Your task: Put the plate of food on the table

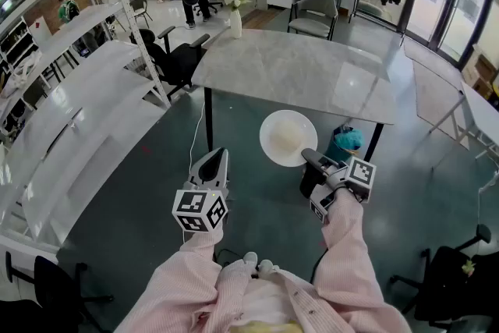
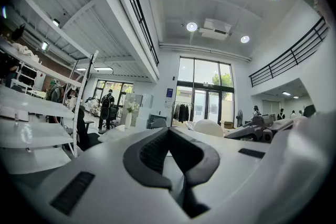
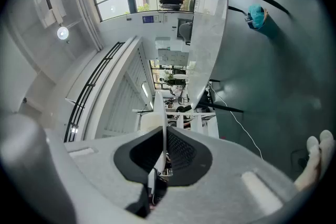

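A round white plate (image 1: 288, 137) with a pale mound of food (image 1: 285, 132) hangs level above the green floor, just in front of the grey marble table (image 1: 296, 70). My right gripper (image 1: 310, 161) is shut on the plate's near rim. In the right gripper view the plate (image 3: 160, 113) shows edge-on between the dark pads (image 3: 181, 152), with the table (image 3: 210, 34) beyond. My left gripper (image 1: 216, 160) is held to the left of the plate, shut, with nothing in it. From the left gripper view the plate (image 2: 208, 127) and right gripper (image 2: 257, 128) show at the right.
A white vase of flowers (image 1: 235, 21) stands at the table's far left corner. A grey chair (image 1: 313, 12) is behind the table and a black office chair (image 1: 175, 58) at its left. White shelving (image 1: 86, 105) runs along the left. A teal object (image 1: 345, 141) sits under the table.
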`<state>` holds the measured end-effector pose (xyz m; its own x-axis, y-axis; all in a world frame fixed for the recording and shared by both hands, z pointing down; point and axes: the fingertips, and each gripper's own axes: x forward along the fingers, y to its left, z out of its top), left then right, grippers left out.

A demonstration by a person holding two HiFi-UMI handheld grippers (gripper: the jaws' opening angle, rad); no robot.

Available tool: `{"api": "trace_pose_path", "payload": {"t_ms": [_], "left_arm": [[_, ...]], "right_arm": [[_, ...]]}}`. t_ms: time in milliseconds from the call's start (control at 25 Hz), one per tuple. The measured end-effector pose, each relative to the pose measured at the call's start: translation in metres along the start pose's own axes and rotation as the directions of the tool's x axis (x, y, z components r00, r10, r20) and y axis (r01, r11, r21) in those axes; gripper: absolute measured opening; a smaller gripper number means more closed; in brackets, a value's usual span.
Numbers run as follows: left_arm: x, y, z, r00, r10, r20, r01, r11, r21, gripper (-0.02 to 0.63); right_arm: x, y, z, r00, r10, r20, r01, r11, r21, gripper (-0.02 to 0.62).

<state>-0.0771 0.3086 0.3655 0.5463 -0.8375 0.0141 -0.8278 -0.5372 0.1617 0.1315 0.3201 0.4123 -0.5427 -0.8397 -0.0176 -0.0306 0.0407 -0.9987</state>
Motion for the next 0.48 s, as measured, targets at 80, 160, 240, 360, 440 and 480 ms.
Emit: {"api": "trace_pose_path", "payload": {"t_ms": [80,160,240,360,440,480], "left_arm": [[-0.002,-0.001,-0.001,1.0,0.004,-0.001,-0.004,1.0,-0.001,-0.008],[-0.003,-0.004,-0.002,1.0,0.008,-0.003,-0.008,1.0,0.0,-0.009],[-0.003,-0.008,-0.004,1.0,0.011,-0.007,-0.011,1.0,0.004,-0.008],[-0.002,-0.011,-0.007,1.0,0.012,-0.018,-0.011,1.0,0.01,-0.008],[-0.001,-0.011,-0.008,1.0,0.014,-0.02,-0.014,1.0,0.008,-0.008],[-0.001,-0.01,-0.008,1.0,0.018,-0.019,-0.018,1.0,0.006,-0.009]], "right_arm": [[-0.002,0.0,-0.001,1.0,-0.001,0.0,0.001,1.0,-0.001,0.018],[-0.005,-0.001,0.0,1.0,-0.002,-0.003,0.002,1.0,-0.002,0.018],[-0.007,-0.002,0.001,1.0,-0.008,-0.01,0.008,1.0,-0.003,0.018],[-0.006,-0.006,0.001,1.0,-0.018,-0.022,0.018,1.0,-0.007,0.018],[-0.003,-0.009,0.002,0.999,-0.029,-0.025,0.029,1.0,-0.008,0.018],[-0.002,-0.01,0.003,0.999,-0.034,-0.028,0.033,0.999,-0.009,0.018]]}}
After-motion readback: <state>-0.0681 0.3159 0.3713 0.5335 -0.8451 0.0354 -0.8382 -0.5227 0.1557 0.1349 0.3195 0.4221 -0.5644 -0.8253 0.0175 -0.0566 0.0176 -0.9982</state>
